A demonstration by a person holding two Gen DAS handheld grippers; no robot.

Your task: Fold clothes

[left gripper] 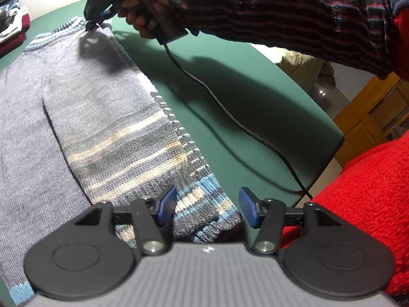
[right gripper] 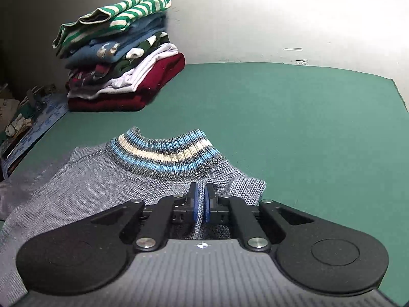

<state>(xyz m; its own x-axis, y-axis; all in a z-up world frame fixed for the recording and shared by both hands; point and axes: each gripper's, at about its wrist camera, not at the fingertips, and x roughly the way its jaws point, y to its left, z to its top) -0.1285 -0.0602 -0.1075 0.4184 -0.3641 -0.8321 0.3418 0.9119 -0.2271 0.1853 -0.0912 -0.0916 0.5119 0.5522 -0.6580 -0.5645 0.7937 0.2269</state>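
A grey knit sweater (left gripper: 89,107) with blue and cream stripes lies on the green table, one sleeve folded over its body. In the left wrist view my left gripper (left gripper: 208,208) stands open over the striped cuff (left gripper: 204,212) at the near edge; its pads do not press on the cuff. Far up the sweater my right gripper (left gripper: 93,26), held in a hand with a striped sleeve, pinches the shoulder beside the collar. The right wrist view shows that gripper (right gripper: 202,204) shut on a fold of grey knit just below the striped collar (right gripper: 163,153).
A pile of folded clothes (right gripper: 120,56) stands at the table's far left corner. A black cable (left gripper: 230,117) trails across the green table top (right gripper: 294,133). Red fleece (left gripper: 370,194) fills the near right of the left wrist view. Wooden furniture (left gripper: 370,117) stands beyond the table edge.
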